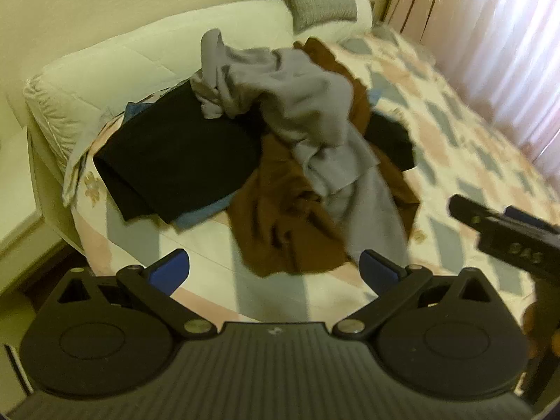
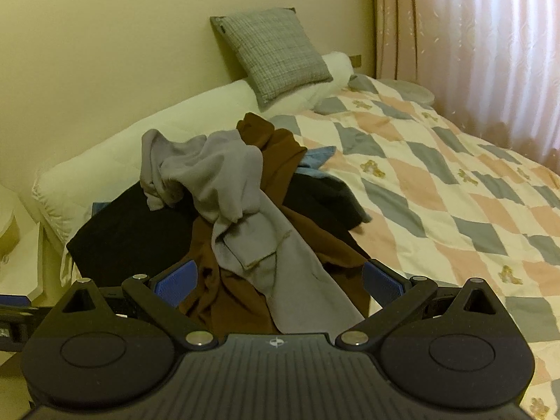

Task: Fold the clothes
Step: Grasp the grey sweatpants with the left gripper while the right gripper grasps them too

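Note:
A pile of clothes lies on the bed. A crumpled grey garment (image 1: 297, 105) lies on top of a brown garment (image 1: 283, 217), with a folded black garment (image 1: 175, 154) to the left and blue cloth (image 1: 199, 215) under it. My left gripper (image 1: 274, 273) is open and empty, just short of the pile. My right gripper (image 2: 278, 281) is open with the grey garment (image 2: 224, 171) and brown garment (image 2: 231, 301) between its spread fingers, not gripped. The right gripper's body also shows in the left wrist view (image 1: 504, 234).
The bed has a quilt (image 2: 437, 189) in pink, grey and cream diamonds. A white bolster (image 2: 115, 161) and a grey cushion (image 2: 276, 56) lie along the wall. Pink curtains (image 2: 472, 52) hang at the right. A white bedside unit (image 1: 17, 210) stands at the left.

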Motion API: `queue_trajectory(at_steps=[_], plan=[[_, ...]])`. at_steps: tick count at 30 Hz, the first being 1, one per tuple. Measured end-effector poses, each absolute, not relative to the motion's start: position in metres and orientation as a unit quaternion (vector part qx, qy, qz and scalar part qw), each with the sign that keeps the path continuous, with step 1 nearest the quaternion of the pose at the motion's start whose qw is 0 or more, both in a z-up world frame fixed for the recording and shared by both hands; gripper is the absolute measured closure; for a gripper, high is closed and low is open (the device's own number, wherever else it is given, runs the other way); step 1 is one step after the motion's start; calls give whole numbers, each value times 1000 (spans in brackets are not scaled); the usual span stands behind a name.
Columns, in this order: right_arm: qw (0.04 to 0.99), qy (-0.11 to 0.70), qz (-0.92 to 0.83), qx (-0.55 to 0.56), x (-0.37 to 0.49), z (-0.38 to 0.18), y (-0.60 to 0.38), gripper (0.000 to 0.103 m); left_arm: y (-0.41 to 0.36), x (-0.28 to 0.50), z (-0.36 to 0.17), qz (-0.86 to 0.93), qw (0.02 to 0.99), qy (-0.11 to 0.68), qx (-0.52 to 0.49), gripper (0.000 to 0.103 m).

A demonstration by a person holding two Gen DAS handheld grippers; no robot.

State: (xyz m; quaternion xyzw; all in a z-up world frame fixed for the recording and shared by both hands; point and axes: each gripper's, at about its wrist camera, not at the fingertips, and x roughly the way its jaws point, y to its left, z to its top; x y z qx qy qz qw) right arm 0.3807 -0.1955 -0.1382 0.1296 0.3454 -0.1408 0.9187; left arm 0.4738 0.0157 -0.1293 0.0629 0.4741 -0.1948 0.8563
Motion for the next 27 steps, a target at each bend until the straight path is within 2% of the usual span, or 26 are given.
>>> queue_trajectory(at_steps=[7, 13, 16, 19, 21, 25, 27], plan=[[882, 397, -143, 208, 416, -169, -212, 0, 14, 527, -145, -218, 851, 463, 118, 1], [850, 424, -138, 282, 448, -198, -226, 0, 13, 588, -153, -241, 848, 460, 108, 1], [845, 414, -132, 312, 468, -208, -233, 5, 1, 624, -154, -268, 842, 454, 111, 3], [836, 392, -126, 362, 489, -217, -242, 14, -11, 660, -155, -295, 836, 448, 114, 14], [830, 371, -121, 399, 504, -223, -250, 20, -19, 684, -156, -313, 832, 444, 116, 16], [816, 331, -117, 459, 528, -232, -263, 22, -46, 735, -156, -339, 831, 418, 139, 21], [812, 316, -116, 478, 538, -237, -269, 27, -63, 759, -157, -349, 831, 405, 153, 22]])
